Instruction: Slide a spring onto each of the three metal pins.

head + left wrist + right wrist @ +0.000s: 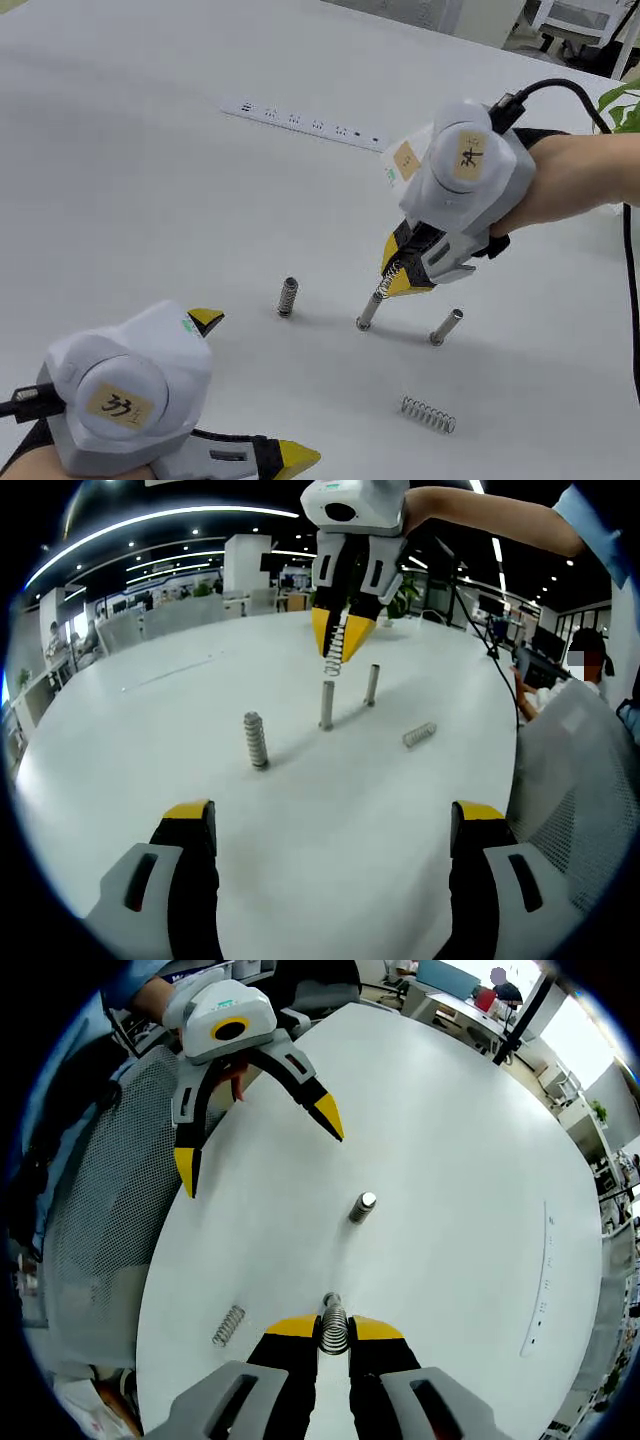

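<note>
Three metal pins stand on the white table [150, 200]. The left pin [287, 297] wears a spring. Just above the bare middle pin [368, 312] hangs my right gripper [397, 278], shut on a spring [383, 287] whose lower end meets the pin's top. The third pin [446, 327] leans, bare. A loose spring [428, 414] lies flat in front of it. My left gripper [252, 388] sits open at the near left with nothing between its fingers. The left gripper view shows the held spring [335, 650] over the middle pin [327, 705]. In the right gripper view the spring [333, 1328] sits between the yellow fingertips [295, 1327].
A white power strip [305, 122] lies toward the table's far side. A black cable [560, 90] trails from the right gripper, with plant leaves [622, 105] at the right edge. A mesh chair [570, 750] stands beside the table.
</note>
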### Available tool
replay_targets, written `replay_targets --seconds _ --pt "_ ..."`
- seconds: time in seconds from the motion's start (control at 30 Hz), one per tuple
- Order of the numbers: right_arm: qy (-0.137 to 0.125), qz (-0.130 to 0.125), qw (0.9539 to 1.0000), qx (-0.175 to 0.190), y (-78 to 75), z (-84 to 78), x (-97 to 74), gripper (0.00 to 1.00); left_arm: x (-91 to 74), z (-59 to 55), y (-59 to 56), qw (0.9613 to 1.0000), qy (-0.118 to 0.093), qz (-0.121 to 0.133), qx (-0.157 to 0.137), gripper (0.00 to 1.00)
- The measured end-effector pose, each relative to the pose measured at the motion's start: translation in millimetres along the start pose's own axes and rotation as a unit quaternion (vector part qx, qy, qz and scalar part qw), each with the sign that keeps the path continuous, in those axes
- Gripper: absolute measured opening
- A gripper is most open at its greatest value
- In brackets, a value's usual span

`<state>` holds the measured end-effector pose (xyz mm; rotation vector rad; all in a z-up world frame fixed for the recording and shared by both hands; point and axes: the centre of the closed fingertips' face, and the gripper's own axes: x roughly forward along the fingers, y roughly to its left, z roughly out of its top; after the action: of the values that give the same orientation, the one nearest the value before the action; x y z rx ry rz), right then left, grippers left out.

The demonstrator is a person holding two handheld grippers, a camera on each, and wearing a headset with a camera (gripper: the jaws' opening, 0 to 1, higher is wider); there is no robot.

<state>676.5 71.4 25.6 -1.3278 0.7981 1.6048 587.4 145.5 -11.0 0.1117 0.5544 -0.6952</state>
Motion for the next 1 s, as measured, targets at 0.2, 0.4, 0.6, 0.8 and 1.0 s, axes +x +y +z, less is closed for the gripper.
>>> replay_targets --seconds 0.2,0.4,0.6,0.8,1.0 --pt "0.003 0.004 1.0 -0.001 -0.9 0.5 1.7 0.08 -0.9 -1.9 0.3 1.0 0.0 0.0 -0.003 0.96" --pt "0.008 0.006 0.9999 -0.001 -0.6 -3.3 3.5 0.08 -1.0 -4.1 -0.8 1.0 0.003 -0.001 -0.006 0.95" --pt "0.008 0.006 0.9999 -0.003 -0.4 -2.2 4.3 0.08 -0.5 -4.9 -2.1 0.9999 0.005 -0.003 -0.009 0.94" --pt "0.009 0.008 0.9999 -0.003 0.5 -3.1 6.0 0.08 0.5 -6.3 -3.3 0.9999 0.006 -0.004 -0.012 0.94" --pt "0.01 0.009 0.9999 -0.006 0.3 -2.5 8.5 0.08 1.3 -8.5 -3.9 0.9998 0.008 -0.005 -0.016 0.93"
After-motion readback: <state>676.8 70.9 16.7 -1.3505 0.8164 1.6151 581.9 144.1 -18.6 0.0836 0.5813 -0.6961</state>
